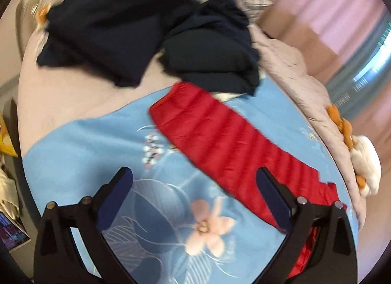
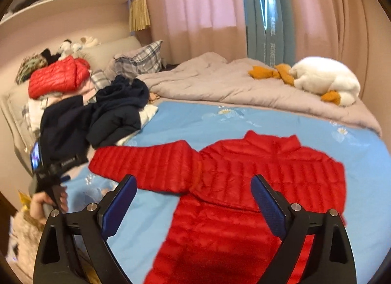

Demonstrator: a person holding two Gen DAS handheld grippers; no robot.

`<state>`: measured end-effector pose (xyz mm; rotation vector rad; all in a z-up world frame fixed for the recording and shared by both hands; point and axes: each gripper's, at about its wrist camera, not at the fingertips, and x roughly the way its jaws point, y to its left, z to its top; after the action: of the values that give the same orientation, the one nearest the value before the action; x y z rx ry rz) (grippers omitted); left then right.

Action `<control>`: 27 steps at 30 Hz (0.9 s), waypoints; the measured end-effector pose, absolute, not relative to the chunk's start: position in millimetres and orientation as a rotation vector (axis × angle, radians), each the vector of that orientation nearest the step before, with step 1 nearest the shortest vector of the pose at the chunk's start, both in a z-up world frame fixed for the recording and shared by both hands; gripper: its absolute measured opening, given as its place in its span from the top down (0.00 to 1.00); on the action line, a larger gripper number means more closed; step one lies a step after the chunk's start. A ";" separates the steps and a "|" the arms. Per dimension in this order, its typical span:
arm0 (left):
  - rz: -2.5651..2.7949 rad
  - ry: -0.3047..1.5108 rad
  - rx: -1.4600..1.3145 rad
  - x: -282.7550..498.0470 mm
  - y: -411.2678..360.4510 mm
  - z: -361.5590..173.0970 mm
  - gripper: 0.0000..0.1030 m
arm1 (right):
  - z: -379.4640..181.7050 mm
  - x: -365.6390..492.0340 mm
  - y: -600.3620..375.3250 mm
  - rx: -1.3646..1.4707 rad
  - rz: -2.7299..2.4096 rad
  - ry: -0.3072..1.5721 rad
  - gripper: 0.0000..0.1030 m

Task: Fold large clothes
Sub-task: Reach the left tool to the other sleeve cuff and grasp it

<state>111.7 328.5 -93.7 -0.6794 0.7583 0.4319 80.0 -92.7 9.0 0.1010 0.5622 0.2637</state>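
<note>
The red puffer jacket [image 2: 244, 186] lies flat on the blue floral bedspread [image 2: 195, 122], directly ahead of and below the right gripper [image 2: 194, 201], its collar pointing away and one sleeve stretched out past the left fingertip. The right gripper's jaws stand wide apart with nothing between the pads, hanging above the jacket's body. The left gripper [image 1: 194, 191] is likewise spread wide and grips nothing; the jacket sleeve [image 1: 220, 137] runs diagonally ahead of it and passes behind its right finger, over the bedspread [image 1: 97, 142]. Further ahead of the left gripper sits a heap of dark navy clothes [image 1: 136, 29]. A white plush duck [image 2: 327, 81] rests far ahead to the right gripper's right, on a grey quilt [image 2: 207, 83]
</note>
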 end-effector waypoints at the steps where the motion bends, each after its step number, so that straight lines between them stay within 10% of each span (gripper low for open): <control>1: 0.442 0.760 -0.693 113.1 333.1 -98.8 0.03 | 5.4 81.3 -92.7 0.110 0.256 0.570 0.09; 24: 0.371 0.667 -0.963 156.4 369.4 -160.2 0.13 | -44.1 94.6 -149.1 0.289 0.112 0.739 0.09; 27: 0.407 0.655 -0.985 159.6 367.5 -163.0 0.59 | -43.2 92.1 -144.8 0.250 0.108 0.726 0.09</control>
<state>159.6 367.5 -163.0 -0.9850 0.6554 0.4075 92.1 -144.8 -43.2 0.2504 0.7259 0.1079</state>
